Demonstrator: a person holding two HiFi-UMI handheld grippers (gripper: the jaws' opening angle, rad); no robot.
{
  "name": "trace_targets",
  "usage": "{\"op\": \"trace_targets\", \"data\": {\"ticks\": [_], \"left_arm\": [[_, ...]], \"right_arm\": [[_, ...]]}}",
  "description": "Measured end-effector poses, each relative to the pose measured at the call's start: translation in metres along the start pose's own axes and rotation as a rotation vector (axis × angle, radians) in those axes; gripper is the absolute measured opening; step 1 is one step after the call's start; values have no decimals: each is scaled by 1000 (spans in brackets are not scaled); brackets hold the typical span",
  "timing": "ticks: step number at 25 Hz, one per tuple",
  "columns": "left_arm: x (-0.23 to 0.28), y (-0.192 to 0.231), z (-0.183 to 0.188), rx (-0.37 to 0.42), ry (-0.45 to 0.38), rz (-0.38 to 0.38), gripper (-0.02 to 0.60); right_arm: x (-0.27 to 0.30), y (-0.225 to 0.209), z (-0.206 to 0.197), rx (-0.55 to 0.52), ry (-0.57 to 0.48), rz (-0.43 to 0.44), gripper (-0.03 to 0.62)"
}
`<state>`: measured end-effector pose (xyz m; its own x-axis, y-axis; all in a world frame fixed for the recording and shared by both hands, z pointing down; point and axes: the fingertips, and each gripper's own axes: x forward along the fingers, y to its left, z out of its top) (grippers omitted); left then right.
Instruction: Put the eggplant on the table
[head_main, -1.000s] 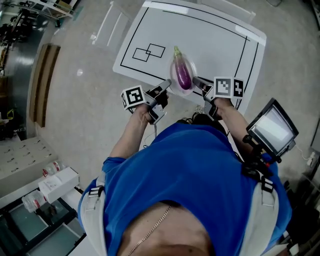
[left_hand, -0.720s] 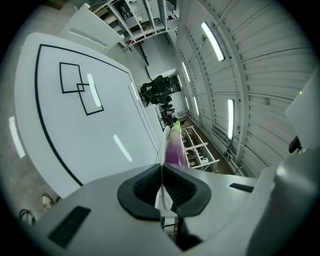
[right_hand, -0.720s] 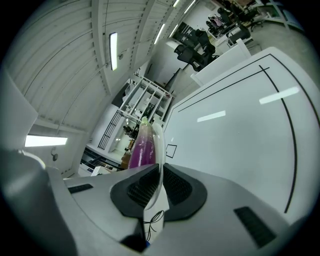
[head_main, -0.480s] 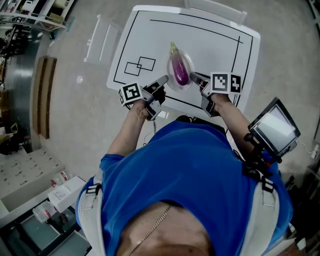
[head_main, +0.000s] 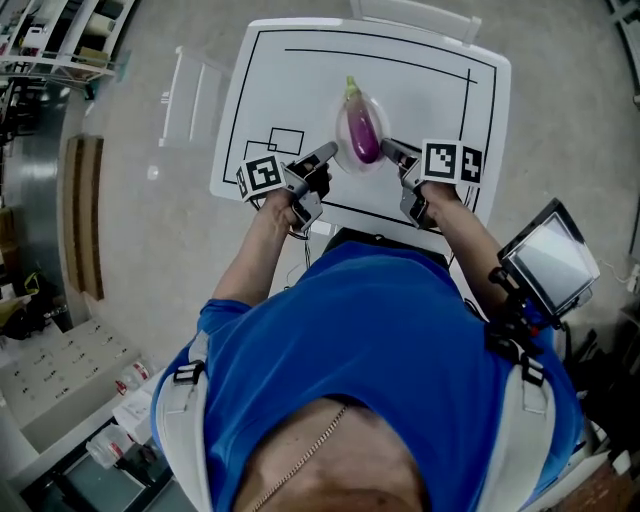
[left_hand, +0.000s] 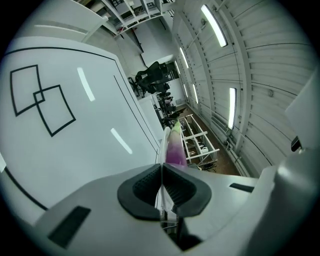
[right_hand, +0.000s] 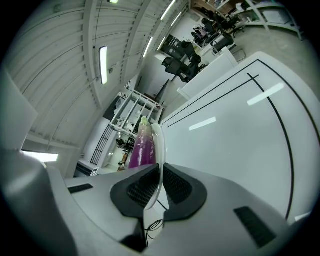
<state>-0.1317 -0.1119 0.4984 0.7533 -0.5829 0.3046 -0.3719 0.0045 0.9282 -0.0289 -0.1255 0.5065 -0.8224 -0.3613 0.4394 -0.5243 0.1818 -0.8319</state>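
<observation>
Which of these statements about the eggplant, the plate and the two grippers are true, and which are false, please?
1. The eggplant lies on a plate. True.
2. The left gripper is open and empty. False: it is shut on the plate's rim.
3. The right gripper is shut on the plate's rim. True.
4. The eggplant is yellow. False: it is purple.

Both arms (head_main: 255, 250) reach forward — the left gripper (head_main: 328, 152) and right gripper (head_main: 386, 148) point toward each other, jaws pinched tight on the plate (head_main: 342, 135) rim.
</observation>
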Motion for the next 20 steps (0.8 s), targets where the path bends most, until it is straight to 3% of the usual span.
{"op": "trace_targets", "data": {"ticks": [9,14,20], "left_arm": [[31,-14,22,42,105,-19,21],[38,-32,54,55,148,-35,21],[46,12,97,78,190,-38,21]], "right_arm": [[-9,-7,28,61,-89,-52,28],[-5,10,58,72,-119,-83,28],[51,-8,71,85,-141,-104,28]]}}
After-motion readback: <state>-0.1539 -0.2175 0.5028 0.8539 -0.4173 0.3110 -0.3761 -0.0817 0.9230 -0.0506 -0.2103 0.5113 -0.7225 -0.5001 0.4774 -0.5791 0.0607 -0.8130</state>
